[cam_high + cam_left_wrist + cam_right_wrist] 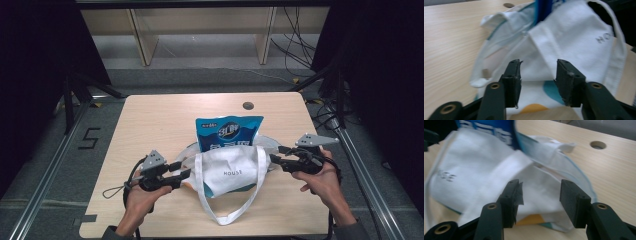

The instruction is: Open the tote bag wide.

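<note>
High view, desk: pale wood desk (150,115), a round hole near its far edge; the work sits right of centre, toward the near edge.
Left gripper (181,170): held low at the bag's left side, tips at the cloth. In the left gripper view its jaws stand clearly apart, with white fabric between and beyond them; nothing is pinched.
Tote bag (230,172): white cloth, lying on the desk with its mouth toward the far edge, faint lettering on the front, one long strap looping toward the near edge. Mouth hem is rumpled on both sides.
Contents: a blue snack packet (229,132) is partly inside, lower part under the cloth, top part sticking out of the mouth toward the far edge. Orange and teal colour shows at the bag's near side in both gripper views; whether that is print or another item, I cannot tell.
Right gripper (276,159): at the bag's right side, level with the mouth hem. In the right gripper view its jaws are wide apart, framing the cloth but gripping nothing.
Step in hand: judged as bagging the packet, with both grippers set to take the bag's sides.
Next move calls for: each gripper closing on one layer of hem only, not the packet, then drawing the cloth up over the packet or spreading the mouth so it slides deeper.
</note>
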